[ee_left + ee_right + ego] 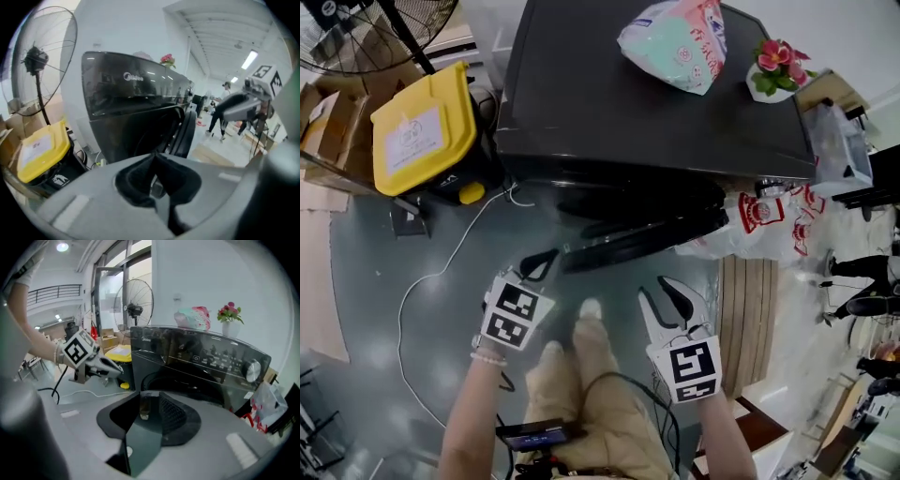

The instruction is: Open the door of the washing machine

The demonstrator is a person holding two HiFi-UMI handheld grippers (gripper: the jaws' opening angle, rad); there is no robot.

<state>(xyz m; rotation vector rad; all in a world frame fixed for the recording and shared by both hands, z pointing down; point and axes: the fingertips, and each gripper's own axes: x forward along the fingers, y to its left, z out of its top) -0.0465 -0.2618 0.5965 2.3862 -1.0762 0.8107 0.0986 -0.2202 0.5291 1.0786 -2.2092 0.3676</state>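
1. Looking down, you see your own legs (581, 394) in light trousers between your two forearms, with a small dark device (534, 433) near your left wrist.
2. Your left gripper (542, 265) has its jaws pressed together with nothing between them. Its tip sits just beside the left end of the door's edge, and you cannot tell whether it touches.
3. Your right gripper (666, 292) has its jaws standing apart and empty. It is held in the air short of the door and angled down.
4. The door (647, 242) of the washing machine (628, 103) is ajar. It shows as a dark curved band in front of the drum opening, and its left end stands further out from the front than its right end.
5. The machine is a black front-loader. Your right gripper view shows its control panel with a round knob (252, 369) at the right.
6. On its flat top you see a pale printed packet (675, 42) and, near the right corner, pink flowers (776, 58) in a white vase.
7. A white cable (441, 272) trails over the grey floor at your left.
8. Further left stand a yellow-lidded bin (422, 127) and a wire-caged fan (375, 28).
9. Red-and-white plastic bags (759, 220) lie against the machine's right side.
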